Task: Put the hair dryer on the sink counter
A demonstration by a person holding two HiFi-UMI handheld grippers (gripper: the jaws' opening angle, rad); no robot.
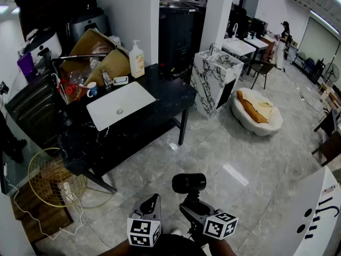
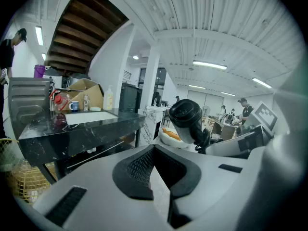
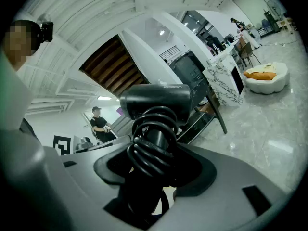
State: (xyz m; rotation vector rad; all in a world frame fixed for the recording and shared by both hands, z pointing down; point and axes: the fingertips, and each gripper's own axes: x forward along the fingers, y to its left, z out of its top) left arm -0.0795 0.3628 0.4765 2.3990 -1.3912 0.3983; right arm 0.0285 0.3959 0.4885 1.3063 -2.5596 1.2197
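Observation:
The black hair dryer (image 1: 188,183) (image 3: 156,100) stands upright over the grey floor, its cord coiled round the handle. My right gripper (image 1: 193,207) (image 3: 150,163) is shut on that cord-wrapped handle. To its left my left gripper (image 1: 153,199) (image 2: 154,150) is shut with nothing in it, and the hair dryer (image 2: 186,117) shows just to its right. The sink counter (image 1: 160,97) (image 2: 82,126) is a black marble table with a white basin (image 1: 118,104), some way ahead and to the left of both grippers.
A soap bottle (image 1: 136,59), a mug (image 1: 92,89) and cardboard boxes (image 1: 98,52) crowd the counter's back. A gold wire basket (image 1: 53,177) stands by its near left leg. A marble pedestal sink (image 1: 216,73) and a cushion bed (image 1: 258,111) stand to the right.

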